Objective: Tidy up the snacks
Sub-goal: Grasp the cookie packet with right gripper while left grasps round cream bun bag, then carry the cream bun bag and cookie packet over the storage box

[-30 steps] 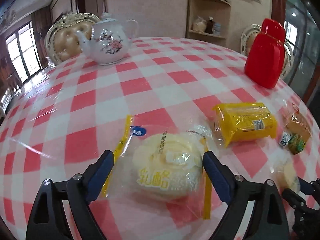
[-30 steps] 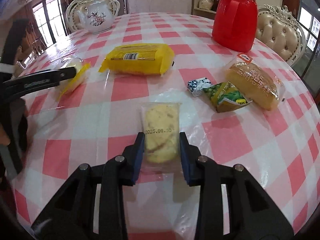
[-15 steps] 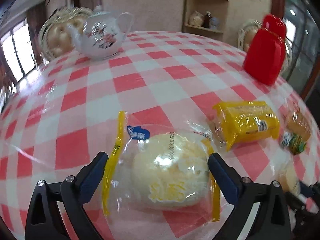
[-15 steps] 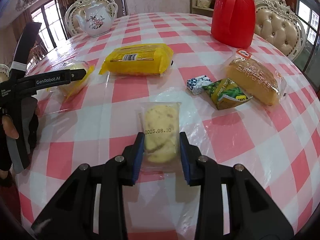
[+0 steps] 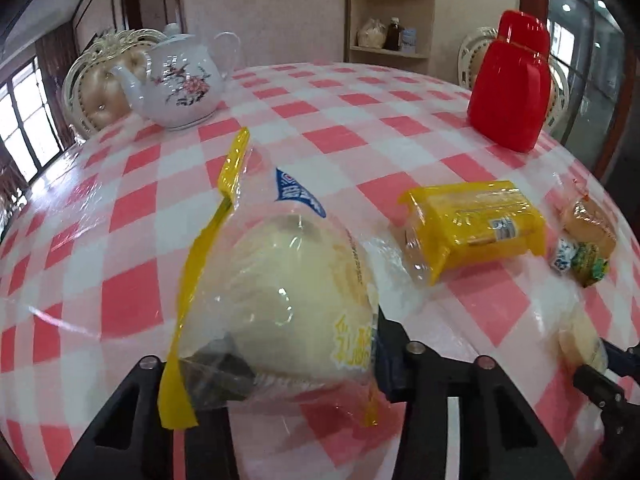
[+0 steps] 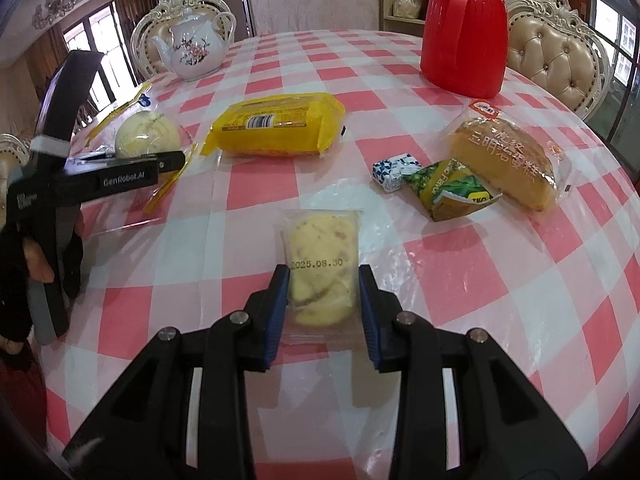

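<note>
A round pale bun in a clear bag with yellow edges sits between the fingers of my left gripper. The jaws are closing, both pads press into the bag, and its far end tips up off the cloth. The right wrist view shows the same bun beside the left gripper, held by a gloved hand. My right gripper is shut on a small clear packet of cookies lying on the checked table.
A yellow packet lies mid-table. To its right are a wrapped sandwich cake, a green sachet and a small blue-and-white sweet. A red thermos and a white teapot stand at the back, with chairs behind them.
The left jaws, wide apart beside the bun before, have come in onto the bag, which now tips upward. The right gripper and its cookie packet have not moved.
</note>
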Available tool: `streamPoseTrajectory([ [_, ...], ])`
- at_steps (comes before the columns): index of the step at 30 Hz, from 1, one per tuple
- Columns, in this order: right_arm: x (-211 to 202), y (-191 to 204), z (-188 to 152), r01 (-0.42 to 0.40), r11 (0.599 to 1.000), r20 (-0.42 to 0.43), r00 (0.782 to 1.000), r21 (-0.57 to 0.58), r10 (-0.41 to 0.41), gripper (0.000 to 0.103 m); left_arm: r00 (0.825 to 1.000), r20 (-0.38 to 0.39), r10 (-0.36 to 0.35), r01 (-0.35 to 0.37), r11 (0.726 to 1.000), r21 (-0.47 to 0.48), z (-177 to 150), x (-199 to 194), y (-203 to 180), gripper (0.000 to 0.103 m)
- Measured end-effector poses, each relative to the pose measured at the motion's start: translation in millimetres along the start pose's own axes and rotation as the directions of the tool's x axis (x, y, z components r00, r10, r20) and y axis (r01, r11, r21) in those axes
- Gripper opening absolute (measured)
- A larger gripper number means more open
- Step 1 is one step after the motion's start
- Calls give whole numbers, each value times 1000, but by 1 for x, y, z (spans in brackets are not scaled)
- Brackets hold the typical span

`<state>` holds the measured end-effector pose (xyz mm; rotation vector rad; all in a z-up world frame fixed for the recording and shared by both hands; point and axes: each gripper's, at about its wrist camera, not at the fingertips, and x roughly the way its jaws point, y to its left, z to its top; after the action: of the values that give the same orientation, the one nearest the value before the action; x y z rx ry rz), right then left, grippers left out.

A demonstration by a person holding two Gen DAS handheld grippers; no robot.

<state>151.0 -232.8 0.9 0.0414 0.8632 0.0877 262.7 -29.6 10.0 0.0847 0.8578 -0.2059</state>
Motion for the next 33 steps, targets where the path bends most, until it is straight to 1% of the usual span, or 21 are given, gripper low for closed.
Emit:
streamPoseTrajectory([
  [3,-3,4,-3,-17,1000,-1,1000,-14,17,38,1000,26,-2,2,1000,-12,-10,-18,-3,42],
  [9,-11,13,-7,-38,999,14,999,-25,39,37,999,54,-4,4,1000,-5,-40,-51,-14,42],
  [12,-17,20,-9,-31,999,27,999,-45,32,37,998,54,-25,25,1000,-2,-55,-65,-19,42],
  [15,-23,29,-11,-41,997,39,998,-62,43,37,998,61,-5,4,1000,15,-71,-79,-22,42],
  [17,-27,38,-14,-47,996,45,998,-76,51,37,999,47,-4,3,1000,21,-83,-86,-22,42],
  [20,-32,52,-21,-60,994,45,997,-96,65,37,999,39,7,-8,1000,16,-98,-97,-17,42],
  [27,-49,80,-38,-79,989,58,995,-125,87,37,997,73,36,-36,999,-5,-123,-130,-1,42],
  [33,-60,104,-54,-102,984,56,992,-149,111,37,996,78,37,-32,997,-67,-149,-150,21,42],
])
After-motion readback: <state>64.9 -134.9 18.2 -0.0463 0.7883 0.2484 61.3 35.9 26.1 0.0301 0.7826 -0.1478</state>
